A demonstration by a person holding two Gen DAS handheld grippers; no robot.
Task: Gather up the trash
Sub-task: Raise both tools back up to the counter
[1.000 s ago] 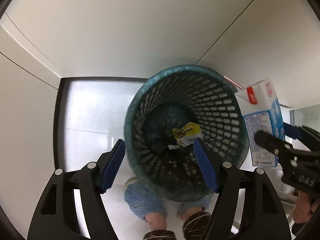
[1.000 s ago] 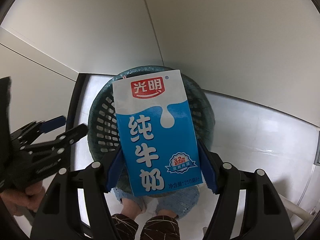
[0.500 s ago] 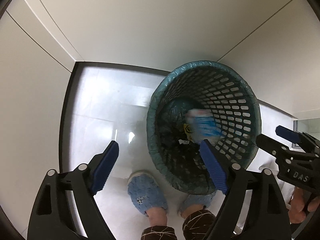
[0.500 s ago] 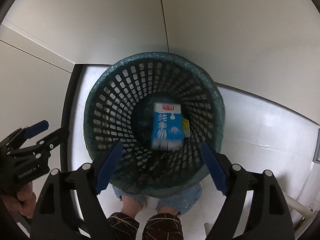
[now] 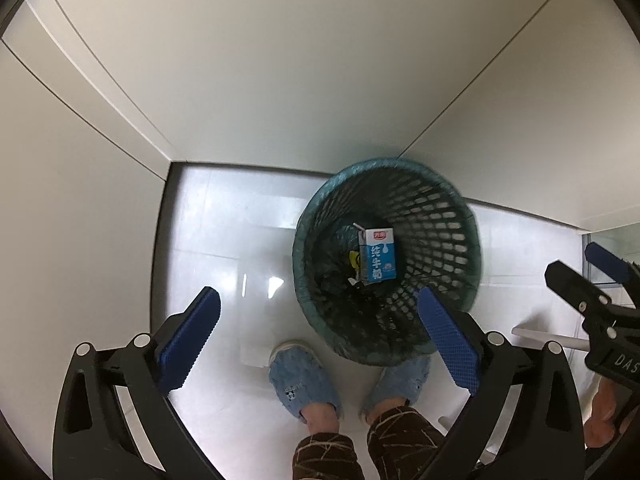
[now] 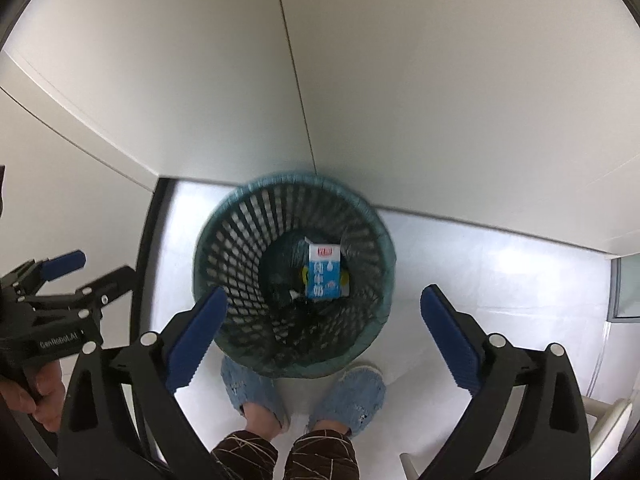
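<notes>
- Milk carton [image 5: 378, 256] now lies at bottom of the mesh bin [image 5: 440, 208], face up, straw poking out its top end; 1 s ago it was clamped in the right gripper [image 6: 324, 332] above the bin, 0.5 s ago it was already dropping in.
- So this piece of trash looks collected; the drop step seems done, and I'd judge the next move is to go fetch more.
- Yellow wrapper [image 5: 353, 259] sits in bin just beside carton, partly under it.
- Right gripper: fingers wide apart, nothing between, above the bin.
- Left gripper [image 5: 316, 344]: fingers also spread, empty, above bin's near rim.
- Both cams sit further from the bin than before.
- Slippers [image 5: 304, 384] on white floor [image 5: 224, 240] just by bin's near side.
- Writing: carton has red logo and blue Chinese text, too small to read here. Left tool reads "GenRobot.AI"; right tool shows "DAS".
</notes>
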